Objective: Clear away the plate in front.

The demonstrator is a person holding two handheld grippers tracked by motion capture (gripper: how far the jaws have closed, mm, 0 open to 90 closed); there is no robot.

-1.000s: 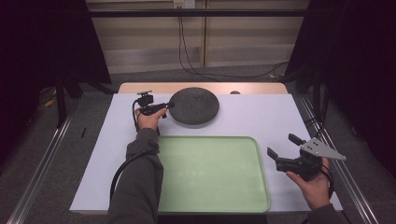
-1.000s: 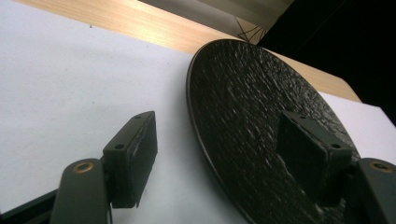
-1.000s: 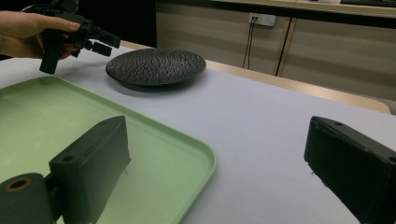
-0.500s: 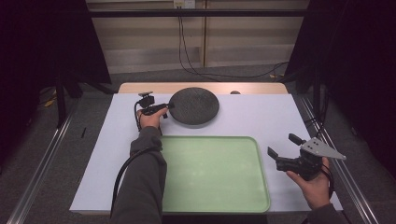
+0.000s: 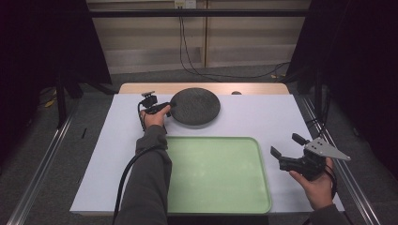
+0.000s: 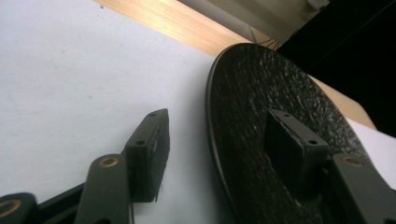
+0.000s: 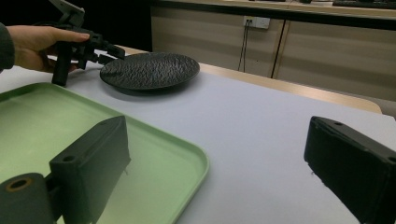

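Black plate (image 5: 195, 107) sits near the table's far edge w/ your left gripper (image 6: 219, 140) straddling its rim, jaws just been closing but not yet pinching, so lift & move to green tray (image 5: 220, 197) remain; right gripper (image 5: 287, 149) spread, idle.

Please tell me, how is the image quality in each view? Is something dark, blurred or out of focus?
High view: sharp, evenly lit white table, black surroundings. Left gripper view: the left hand-held gripper and the near rim of the black plate look soft. Right gripper view: the right hand-held gripper is blurred, the green tray clearer.
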